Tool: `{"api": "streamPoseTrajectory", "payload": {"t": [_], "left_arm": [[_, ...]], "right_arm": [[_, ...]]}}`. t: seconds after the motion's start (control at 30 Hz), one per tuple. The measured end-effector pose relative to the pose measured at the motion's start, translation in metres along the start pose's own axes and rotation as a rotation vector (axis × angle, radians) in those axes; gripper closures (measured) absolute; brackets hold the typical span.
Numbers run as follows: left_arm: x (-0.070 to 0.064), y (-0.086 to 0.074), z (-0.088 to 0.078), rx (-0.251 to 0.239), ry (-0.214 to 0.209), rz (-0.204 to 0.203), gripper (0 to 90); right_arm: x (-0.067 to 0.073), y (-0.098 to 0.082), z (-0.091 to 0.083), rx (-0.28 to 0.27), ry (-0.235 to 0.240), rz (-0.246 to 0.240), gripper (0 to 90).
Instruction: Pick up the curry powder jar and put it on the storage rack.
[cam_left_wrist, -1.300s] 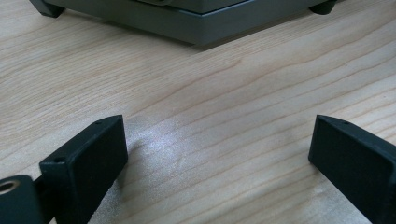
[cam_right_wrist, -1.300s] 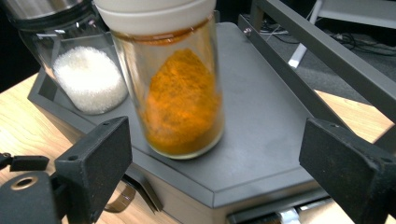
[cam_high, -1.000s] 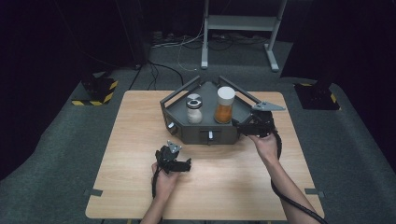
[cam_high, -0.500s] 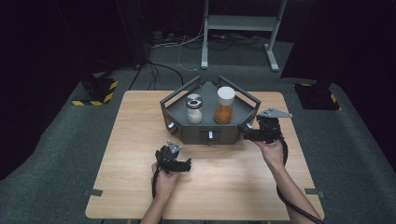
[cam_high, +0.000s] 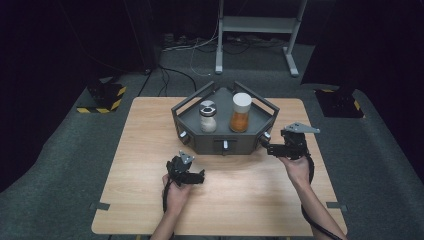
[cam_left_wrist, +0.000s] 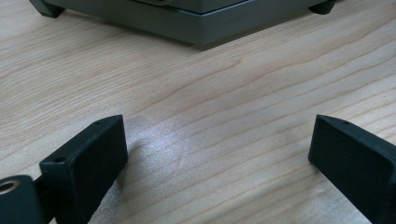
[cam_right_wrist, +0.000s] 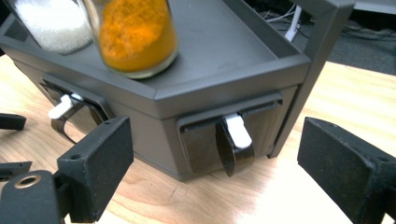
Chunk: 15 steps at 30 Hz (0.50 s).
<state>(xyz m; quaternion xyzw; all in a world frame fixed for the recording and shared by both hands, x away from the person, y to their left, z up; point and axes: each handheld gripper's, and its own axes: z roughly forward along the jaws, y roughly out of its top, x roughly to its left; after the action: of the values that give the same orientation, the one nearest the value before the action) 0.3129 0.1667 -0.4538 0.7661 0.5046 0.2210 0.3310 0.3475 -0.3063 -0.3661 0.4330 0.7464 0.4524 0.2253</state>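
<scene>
Both tongs gape empty: right tongs (cam_right_wrist: 212, 163) line up on the drawer handle (cam_right_wrist: 236, 137) just ahead, ready to pull; left tongs (cam_left_wrist: 212, 154) rest on the surface (cam_left_wrist: 233, 93), clear of the rack (cam_high: 225, 142).

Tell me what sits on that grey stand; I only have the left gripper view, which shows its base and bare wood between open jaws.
Observer: Two jars stand on the grey rack: a white-filled jar and an orange-filled jar.
Operator: Where is the other gripper?
Observer: The right gripper is at the rack's right front corner, facing a drawer handle.
Operator: Gripping it?
Observer: No. Its jaws stand open on either side of the handle, apart from it.
</scene>
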Motion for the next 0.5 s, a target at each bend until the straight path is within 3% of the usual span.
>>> {"api": "streamPoseTrajectory", "payload": {"t": [0.5], "left_arm": [[0.000,0.000,0.000,0.000,0.000,0.000,4.5]], "right_arm": [[0.000,-0.023,0.003,0.040,-0.026,0.013,10.4]]}}
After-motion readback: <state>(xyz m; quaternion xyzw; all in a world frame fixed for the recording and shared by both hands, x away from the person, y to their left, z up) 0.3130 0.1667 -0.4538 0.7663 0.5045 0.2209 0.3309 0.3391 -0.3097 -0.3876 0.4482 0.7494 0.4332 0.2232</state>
